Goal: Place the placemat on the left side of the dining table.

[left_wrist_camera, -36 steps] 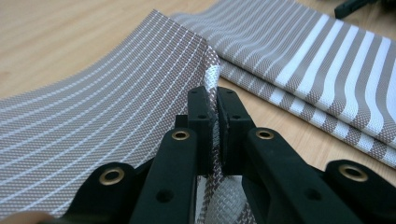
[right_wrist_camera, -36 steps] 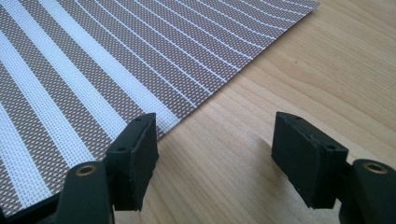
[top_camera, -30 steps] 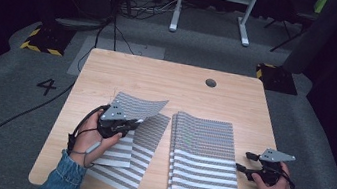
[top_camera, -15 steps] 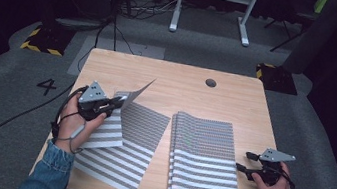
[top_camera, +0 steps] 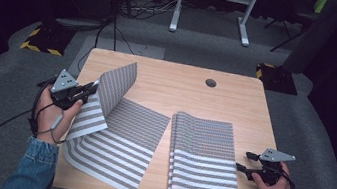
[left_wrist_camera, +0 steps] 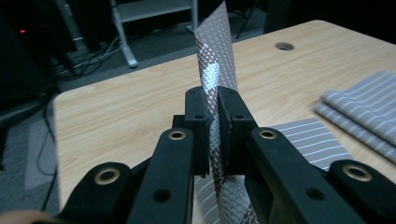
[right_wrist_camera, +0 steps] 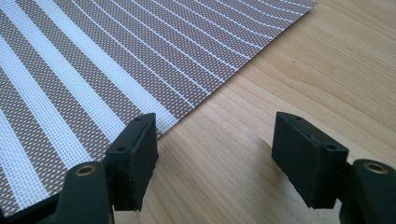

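Left gripper (left_wrist_camera: 214,135) pinches a lifted mat (left_wrist_camera: 215,70) corner; right gripper (right_wrist_camera: 212,156) gapes empty beside the stack (right_wrist_camera: 93,60).

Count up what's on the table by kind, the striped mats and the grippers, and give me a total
Striped mats: 2, the lifted mat and the flat mat
Grippers: 2, the left gripper and the right gripper
Total: 4

The right gripper (right_wrist_camera: 215,158) hovers with its 2 black jaws spread wide over the wooden table (right_wrist_camera: 299,74). The left jaw sits at the striped mat's (right_wrist_camera: 116,60) edge.
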A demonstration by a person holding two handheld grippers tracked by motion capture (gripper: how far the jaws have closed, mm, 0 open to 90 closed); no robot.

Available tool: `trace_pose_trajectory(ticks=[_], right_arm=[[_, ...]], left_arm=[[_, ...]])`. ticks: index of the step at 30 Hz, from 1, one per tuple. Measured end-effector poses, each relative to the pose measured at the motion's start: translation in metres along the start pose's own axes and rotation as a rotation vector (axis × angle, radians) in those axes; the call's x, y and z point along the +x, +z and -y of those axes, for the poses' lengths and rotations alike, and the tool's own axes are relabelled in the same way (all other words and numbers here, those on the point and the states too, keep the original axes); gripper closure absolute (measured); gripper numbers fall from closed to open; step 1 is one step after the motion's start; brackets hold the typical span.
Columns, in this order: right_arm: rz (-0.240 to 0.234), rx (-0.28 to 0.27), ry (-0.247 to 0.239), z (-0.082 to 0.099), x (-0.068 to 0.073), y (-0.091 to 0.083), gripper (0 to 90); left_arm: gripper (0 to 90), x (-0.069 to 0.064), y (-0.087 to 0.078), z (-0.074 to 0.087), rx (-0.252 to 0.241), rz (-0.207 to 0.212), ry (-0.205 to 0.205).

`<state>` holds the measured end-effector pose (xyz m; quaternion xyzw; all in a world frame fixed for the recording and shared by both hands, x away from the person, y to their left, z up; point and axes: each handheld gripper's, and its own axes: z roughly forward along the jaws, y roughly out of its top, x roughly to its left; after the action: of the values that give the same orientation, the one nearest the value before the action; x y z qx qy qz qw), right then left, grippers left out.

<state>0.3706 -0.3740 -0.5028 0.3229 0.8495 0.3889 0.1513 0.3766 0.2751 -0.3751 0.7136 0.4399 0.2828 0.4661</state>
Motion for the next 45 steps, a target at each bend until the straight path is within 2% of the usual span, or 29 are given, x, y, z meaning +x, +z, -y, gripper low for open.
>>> trace_pose_trajectory(ticks=[5,9,11,13,15,17,19,24,29,31,34,38,43,44,45], right_arm=[[0.0,0.0,0.0,0.0,0.0,0.0,31.6],[0.0,0.0,-0.001,0.0,0.0,0.0,31.6],[0.0,0.0,0.0,0.0,0.0,0.0,31.6],[0.0,0.0,0.0,0.0,0.0,0.0,31.6],[0.0,0.0,0.0,0.0,0.0,0.0,31.6],[0.001,0.0,0.0,0.0,0.0,0.0,31.4],[0.002,0.001,0.001,0.0,0.0,0.0,31.3],[0.003,0.001,0.001,0.0,0.0,0.0,31.0],[0.003,0.001,0.001,0.0,0.0,0.0,31.0],[0.003,0.001,0.001,0.0,0.0,0.0,31.0],[0.003,0.001,0.001,0.0,0.0,0.0,31.0],[0.003,0.001,0.001,0.0,0.0,0.0,31.0],[0.003,0.001,0.001,0.0,0.0,0.0,31.0],[0.003,0.001,0.001,0.0,0.0,0.0,31.0],[0.003,0.001,0.001,0.0,0.0,0.0,31.0]], left_arm=[[82.6,0.015,-0.007,0.008,0.024,-0.062,-0.003],[80.8,0.027,-0.017,0.016,0.022,-0.131,-0.04],[69.8,0.033,-0.024,0.018,-0.014,-0.217,-0.071],[50.0,0.038,-0.032,0.018,-0.045,-0.327,-0.073],[38.7,0.04,-0.038,0.016,-0.064,-0.387,-0.077],[31.0,0.038,-0.041,0.014,-0.074,-0.413,-0.072],[30.8,0.033,-0.04,0.011,-0.075,-0.386,-0.068],[30.8,0.012,-0.024,0.007,-0.038,-0.253,-0.068],[28.5,-0.011,0.002,0.007,0.042,-0.128,-0.078],[28.0,-0.016,0.014,0.01,0.08,-0.108,-0.081],[28.1,-0.018,0.034,0.018,0.152,-0.087,-0.095],[31.2,-0.012,0.058,0.036,0.211,-0.069,-0.125],[30.1,0.003,0.077,0.059,0.317,-0.123,-0.162],[29.4,0.003,0.077,0.059,0.317,-0.123,-0.162],[28.6,0.012,0.079,0.068,0.364,-0.186,-0.169]])
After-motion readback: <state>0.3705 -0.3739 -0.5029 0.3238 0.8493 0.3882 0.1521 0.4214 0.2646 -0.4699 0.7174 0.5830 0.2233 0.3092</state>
